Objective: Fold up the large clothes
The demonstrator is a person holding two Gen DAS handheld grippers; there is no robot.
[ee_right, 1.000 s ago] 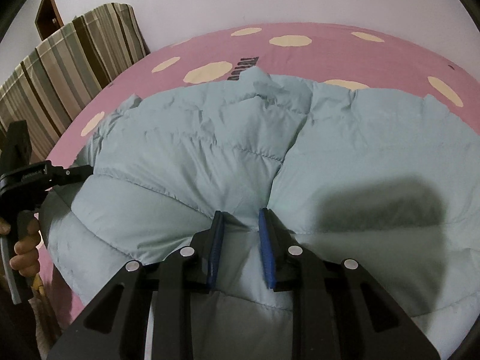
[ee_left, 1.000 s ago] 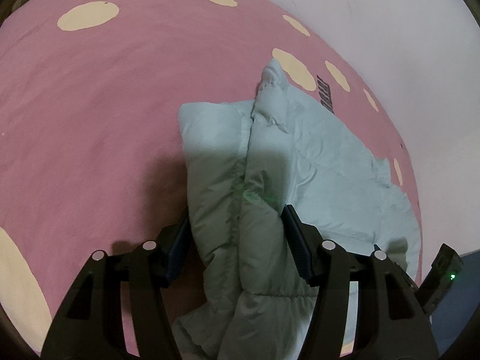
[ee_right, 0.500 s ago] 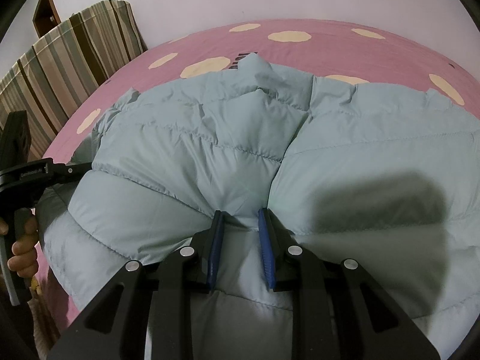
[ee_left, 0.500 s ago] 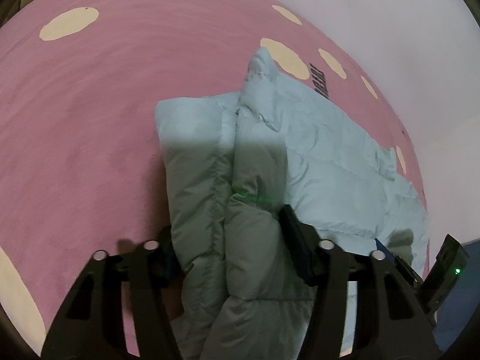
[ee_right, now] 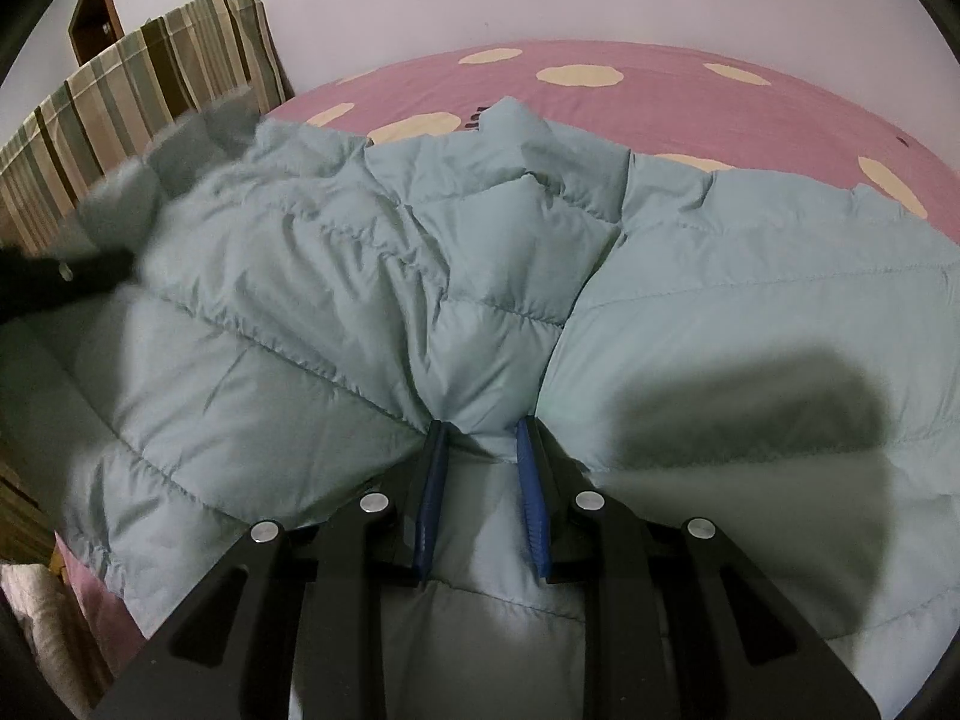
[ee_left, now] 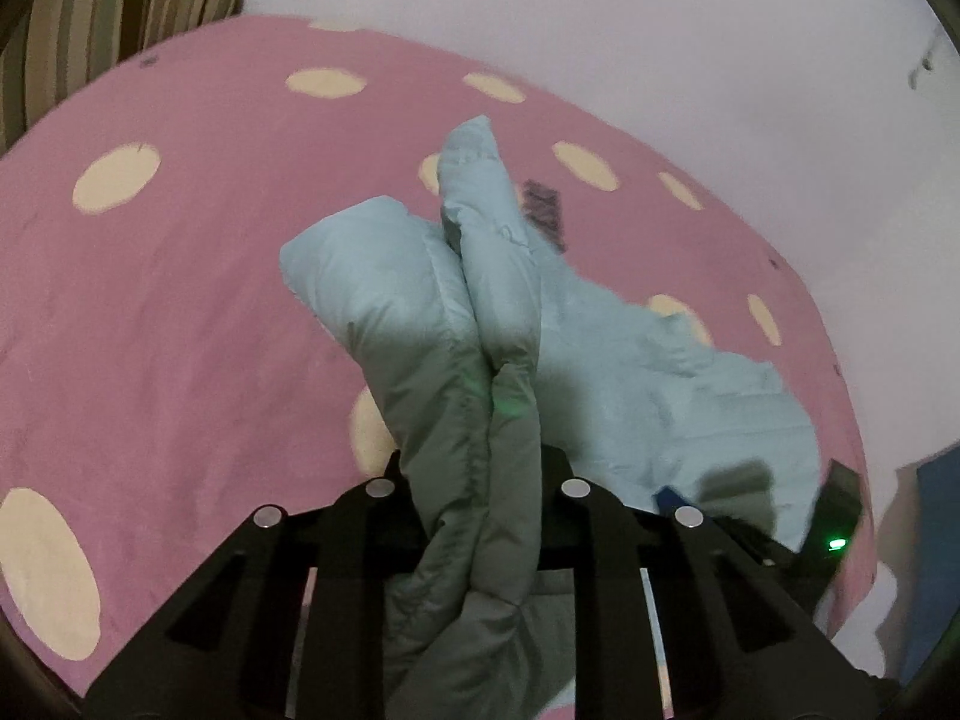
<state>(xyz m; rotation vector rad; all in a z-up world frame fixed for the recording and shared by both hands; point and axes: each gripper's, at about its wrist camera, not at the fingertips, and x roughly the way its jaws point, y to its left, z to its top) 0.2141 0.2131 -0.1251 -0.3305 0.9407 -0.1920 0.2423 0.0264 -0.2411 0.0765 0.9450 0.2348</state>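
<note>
While its closing fingertips vanish behind bunched jacket (ee_left: 480,360), the left gripper (ee_left: 477,480) pinches it; the right gripper (ee_right: 480,450) pinches too.

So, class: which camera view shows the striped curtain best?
The right wrist view: the striped curtain hangs wide at upper left, its brown, green and cream bands clear beside the pink bedspread. The left wrist view catches only a blurred sliver of it in the top-left corner.

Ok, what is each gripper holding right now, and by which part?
Both hold the jacket. The left gripper is closing on a bunched sleeve-like fold; the right gripper pinches a quilted fold of its body, on the bed.
</note>
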